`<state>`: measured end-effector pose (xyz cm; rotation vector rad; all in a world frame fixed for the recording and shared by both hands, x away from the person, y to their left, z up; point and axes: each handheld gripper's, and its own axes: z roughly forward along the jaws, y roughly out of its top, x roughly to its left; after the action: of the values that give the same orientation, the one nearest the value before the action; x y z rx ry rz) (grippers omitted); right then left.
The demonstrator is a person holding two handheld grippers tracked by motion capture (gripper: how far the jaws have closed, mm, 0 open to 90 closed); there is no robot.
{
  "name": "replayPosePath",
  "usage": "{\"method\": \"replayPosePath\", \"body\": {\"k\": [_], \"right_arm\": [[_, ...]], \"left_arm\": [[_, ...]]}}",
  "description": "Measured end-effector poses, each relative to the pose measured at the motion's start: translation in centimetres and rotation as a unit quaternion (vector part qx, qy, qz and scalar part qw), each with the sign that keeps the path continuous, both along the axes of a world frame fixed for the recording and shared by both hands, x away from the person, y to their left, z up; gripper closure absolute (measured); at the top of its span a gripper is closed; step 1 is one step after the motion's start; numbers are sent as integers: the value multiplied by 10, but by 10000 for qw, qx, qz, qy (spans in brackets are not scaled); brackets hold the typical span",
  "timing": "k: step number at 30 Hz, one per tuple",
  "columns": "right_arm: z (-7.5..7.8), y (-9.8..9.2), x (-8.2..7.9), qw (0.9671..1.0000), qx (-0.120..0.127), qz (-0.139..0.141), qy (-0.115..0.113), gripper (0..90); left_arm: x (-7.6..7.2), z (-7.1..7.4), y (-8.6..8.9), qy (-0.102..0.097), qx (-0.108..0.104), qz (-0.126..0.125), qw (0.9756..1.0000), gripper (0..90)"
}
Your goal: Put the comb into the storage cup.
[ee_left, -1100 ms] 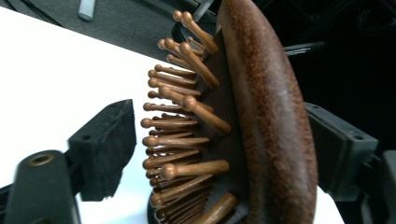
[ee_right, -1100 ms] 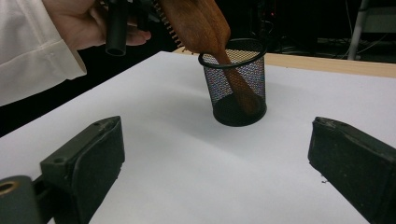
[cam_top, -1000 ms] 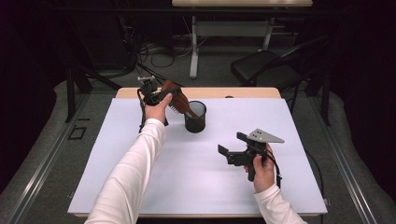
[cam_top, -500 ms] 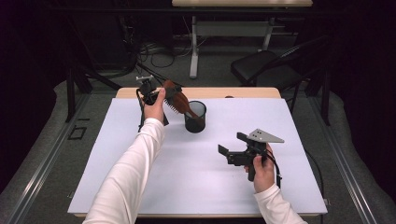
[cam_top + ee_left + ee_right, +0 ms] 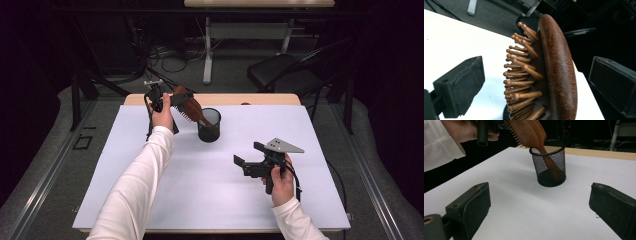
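Observation:
A brown wooden hairbrush (image 5: 190,107) stands tilted with its handle down in a black mesh cup (image 5: 209,126) at the back middle of the white table. My left gripper (image 5: 172,100) is at the brush's head. In the left gripper view the head (image 5: 559,70), bristles to the left, stands between the two jaws with a gap on each side. These jaws have just been opening. My right gripper (image 5: 250,157) hovers open over the table's right front, holding nothing, and points at the cup (image 5: 550,165) and the brush (image 5: 529,132).
A white sheet (image 5: 150,200) covers the table, with a wooden edge (image 5: 250,99) showing at the back. A black chair (image 5: 285,75) and desk legs stand behind the table. Dark floor lies on both sides.
The left gripper's jaws have spread off the brush's head, and the brush now leans in the cup on its own. Neither hand has shifted.

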<state>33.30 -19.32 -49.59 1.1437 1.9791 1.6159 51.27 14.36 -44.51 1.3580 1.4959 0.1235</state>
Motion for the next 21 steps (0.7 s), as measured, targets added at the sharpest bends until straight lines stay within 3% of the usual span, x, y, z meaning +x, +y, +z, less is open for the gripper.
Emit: {"method": "replayPosePath", "body": {"k": [21], "right_arm": [[0,-1,0,10000,-33,-14,10,34]], "left_arm": [[-5,12,11,-171,42,25,9998,3]]}}
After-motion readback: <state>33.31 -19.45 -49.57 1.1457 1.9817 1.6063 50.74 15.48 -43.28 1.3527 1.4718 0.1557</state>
